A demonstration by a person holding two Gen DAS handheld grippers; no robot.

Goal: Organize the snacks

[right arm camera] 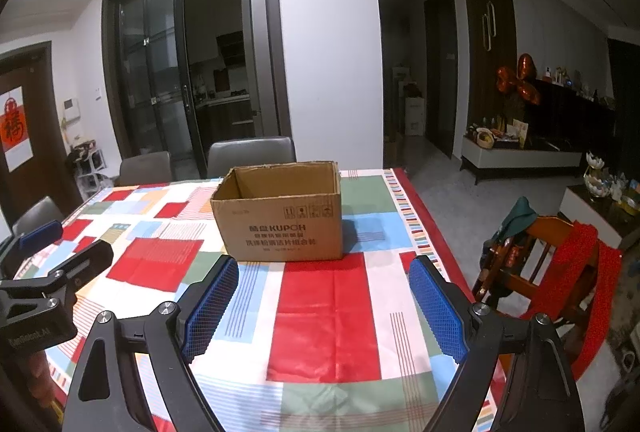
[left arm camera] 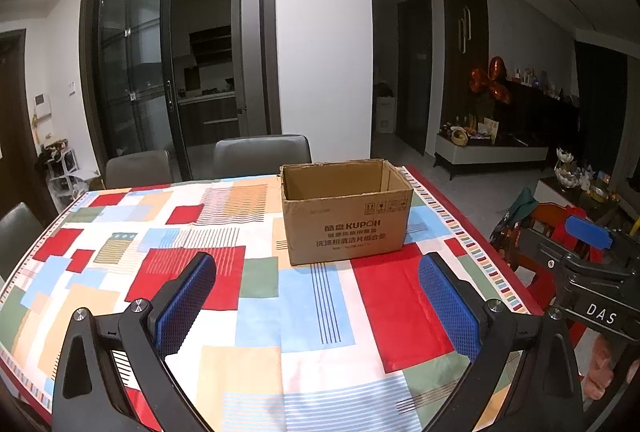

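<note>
Left tool (left arm camera: pixel 317 274): held low over the near part of the worktop, pointed forward at the box; its two blue-padded fingers (left arm camera: pixel 185 306) stood wide apart with nothing between them, filling the lower corners of the left wrist frame. It also showed at the left edge of the right wrist view (right arm camera: pixel 40 236).

Right tool (right arm camera: pixel 323 278): likewise low and level over the worktop, aimed toward the box, fingers (right arm camera: pixel 438 312) spread well apart and empty. In the left wrist view it appeared at the right edge of the frame (left arm camera: pixel 588 232), out past the worktop's edge.

Hands: a bit of the person's hand (left arm camera: pixel 602 368) showed under the right tool's body at the lower right of the left wrist frame; the grip itself could not be made out.

Cardboard box (left arm camera: pixel 346 210): open-topped, upright on the worktop just above frame centre, printed side facing the cameras; only bare inner walls showed, its floor was hidden. Ahead of both tools, apart from them.

Snacks: not seen in either view.

Worktop (right arm camera: pixel 324 312): covered with a cloth of red, blue, green and cream blocks, with a striped border at the right.

Chairs (left arm camera: pixel 260 154): grey backs stood behind the far edge, upper centre of the frame.

Wooden chair (right arm camera: pixel 548 268): at the right, beside the worktop, with red cloth draped on it.
</note>
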